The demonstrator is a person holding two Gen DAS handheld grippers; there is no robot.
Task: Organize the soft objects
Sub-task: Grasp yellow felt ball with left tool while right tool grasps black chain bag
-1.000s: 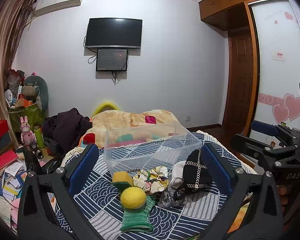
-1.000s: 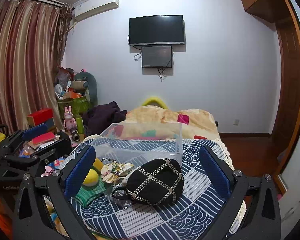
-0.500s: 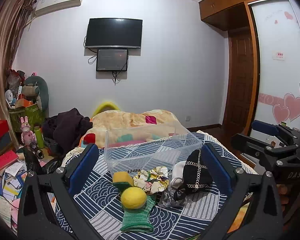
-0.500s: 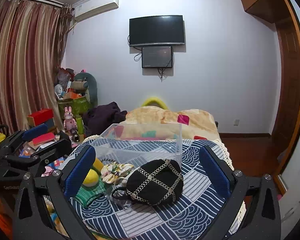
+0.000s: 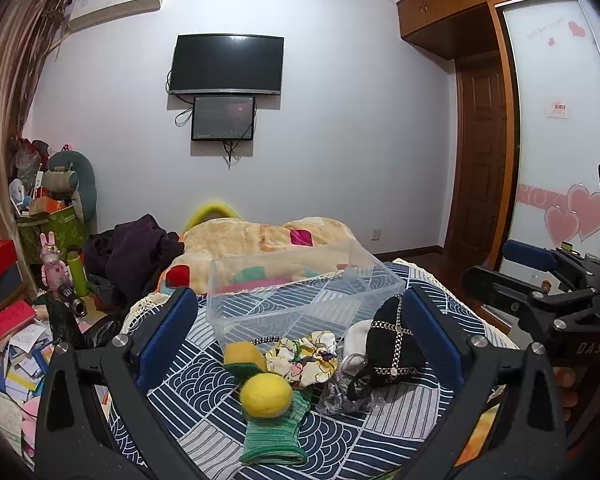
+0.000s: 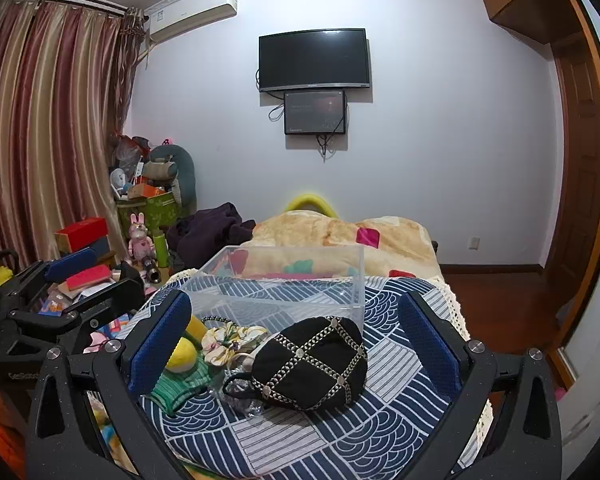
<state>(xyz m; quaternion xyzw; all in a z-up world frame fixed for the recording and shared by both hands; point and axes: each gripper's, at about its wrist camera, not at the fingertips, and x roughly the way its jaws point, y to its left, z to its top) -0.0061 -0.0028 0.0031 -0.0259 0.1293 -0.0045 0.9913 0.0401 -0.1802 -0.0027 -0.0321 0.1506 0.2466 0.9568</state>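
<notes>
On the desk (image 5: pixel 204 432), far side: clear bin (image 5: pixel 300 288), empty. Nearer, a loose pile: black cap (image 6: pixel 312 364), floral scrunchie (image 5: pixel 304 354), yellow ball (image 5: pixel 266 395) on green glove (image 5: pixel 276 436). Probably just starting; next, closing on one item. Left gripper (image 5: pixel 298 344) and right gripper (image 6: pixel 294 344) fingers wide apart, holding nothing. Readable: "DAS" only.

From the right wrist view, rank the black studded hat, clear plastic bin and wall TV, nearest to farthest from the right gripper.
1. Black studded hat, on the cloth between the open fingers of the right gripper.
2. Clear plastic bin, just behind the hat.
3. Wall TV, on the far wall.
</notes>
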